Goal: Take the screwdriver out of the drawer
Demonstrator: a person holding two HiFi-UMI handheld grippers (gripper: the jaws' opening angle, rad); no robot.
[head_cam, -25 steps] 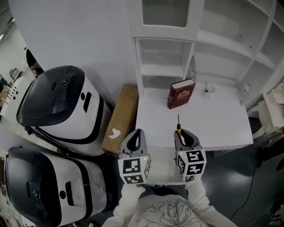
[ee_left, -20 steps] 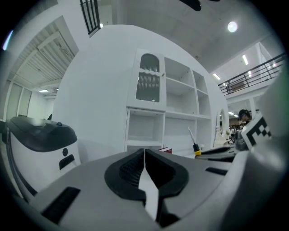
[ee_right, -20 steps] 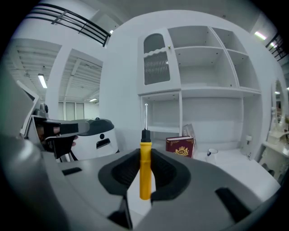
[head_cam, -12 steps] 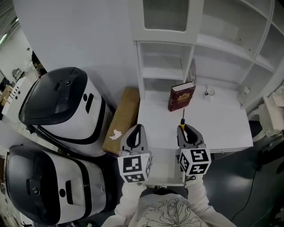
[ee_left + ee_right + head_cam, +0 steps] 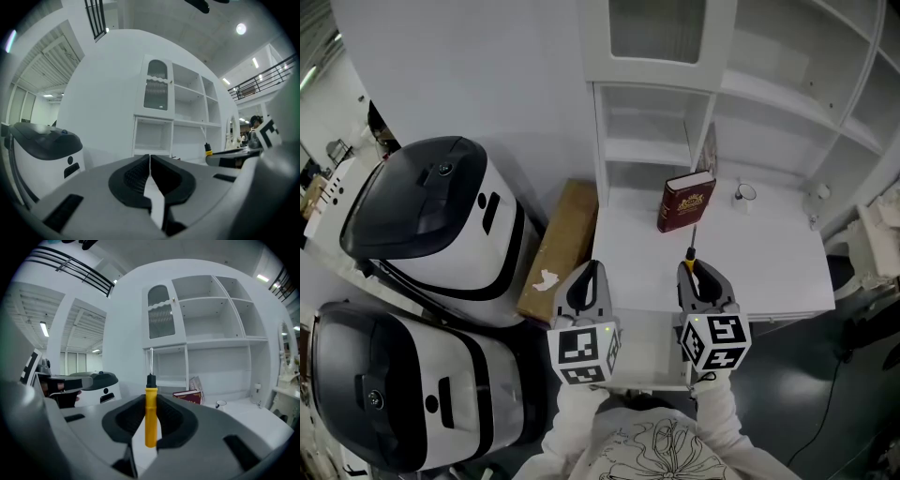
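A screwdriver (image 5: 150, 414) with a yellow handle, black collar and thin metal shaft stands upright between the jaws of my right gripper (image 5: 150, 401), which is shut on the handle. In the head view the screwdriver (image 5: 690, 251) sticks out past the right gripper (image 5: 695, 274) toward the red book. My left gripper (image 5: 589, 277) hangs beside it to the left, level with it. Its jaws (image 5: 150, 161) are shut with nothing between them. Below both grippers a white drawer (image 5: 645, 352) stands pulled out from the desk front.
A red book (image 5: 684, 202) stands on the white desk (image 5: 769, 267) under the shelves, with a small round cup (image 5: 742, 193) to its right. A cardboard box (image 5: 562, 246) leans left of the desk. Two large black-and-white machines (image 5: 431, 220) (image 5: 403, 394) fill the left side.
Both grippers have risen a little over the drawer. The screwdriver has stayed in the right gripper, and its tip now reaches nearer the red book.
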